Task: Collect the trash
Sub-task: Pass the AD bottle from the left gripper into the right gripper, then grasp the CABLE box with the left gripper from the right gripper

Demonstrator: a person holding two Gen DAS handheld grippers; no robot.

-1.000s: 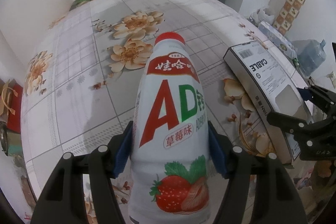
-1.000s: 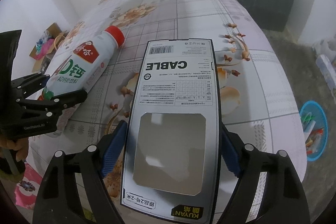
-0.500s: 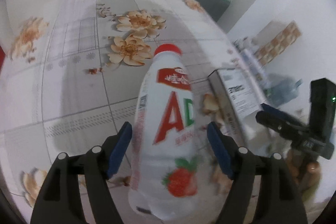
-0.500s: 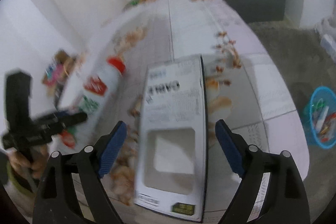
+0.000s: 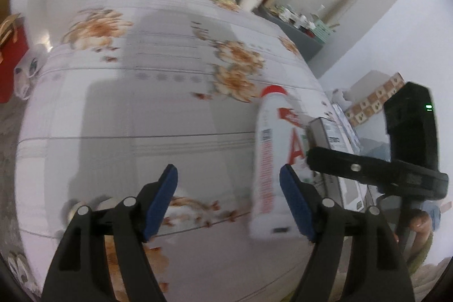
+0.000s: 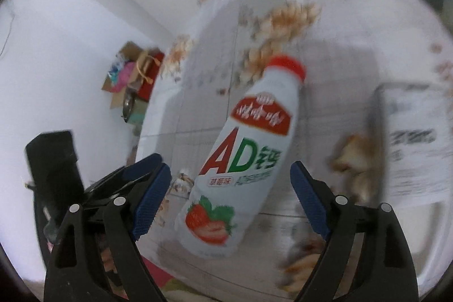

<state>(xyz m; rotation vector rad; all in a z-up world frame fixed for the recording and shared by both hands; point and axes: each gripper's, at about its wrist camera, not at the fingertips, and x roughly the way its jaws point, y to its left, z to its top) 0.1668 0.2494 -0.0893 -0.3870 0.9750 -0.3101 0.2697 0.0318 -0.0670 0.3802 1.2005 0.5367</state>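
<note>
A white drink bottle (image 6: 246, 160) with a red cap and a strawberry label lies on the flowered tablecloth (image 5: 141, 104). In the right wrist view it lies between the fingers of my right gripper (image 6: 230, 169), which is open, its pads clear of the bottle. My left gripper (image 5: 228, 171) is open over bare cloth. In its view the bottle (image 5: 269, 160) lies partly behind its right finger. A flat grey cable box (image 6: 410, 137) lies to the right of the bottle, and it shows in the left wrist view as the cable box (image 5: 331, 137).
A paper cup (image 5: 250, 0) stands at the table's far end. Beyond it is a grey cabinet (image 5: 297, 21) with clutter on top. Bags and cartons (image 6: 136, 72) sit on the floor to the left of the table. The table edge runs close below both grippers.
Both grippers have widened and swung left. The left one has come off the bottle, which is now at its right finger. The right one has left the box and now frames the bottle.
</note>
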